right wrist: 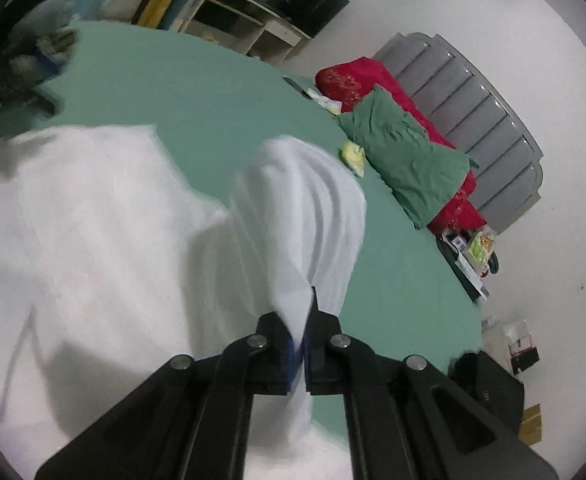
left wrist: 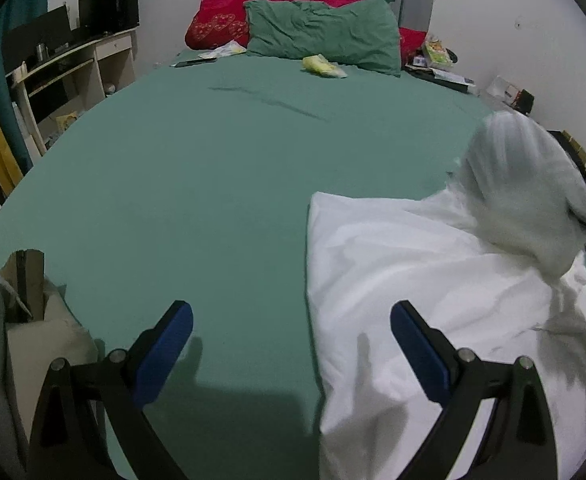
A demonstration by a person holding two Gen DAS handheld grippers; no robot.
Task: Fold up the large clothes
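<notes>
Between the right gripper (right wrist: pixel 300 322) pads, white garment (right wrist: pixel 93 240) hides blurred fingertips.

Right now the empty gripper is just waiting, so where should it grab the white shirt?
Probably the straight edge of the white shirt that lies flat on the green sheet. The left gripper is open with that edge just ahead between its fingers, so it can come in low from the near side. The right gripper is shut on a bunched-up part on the other side.
</notes>
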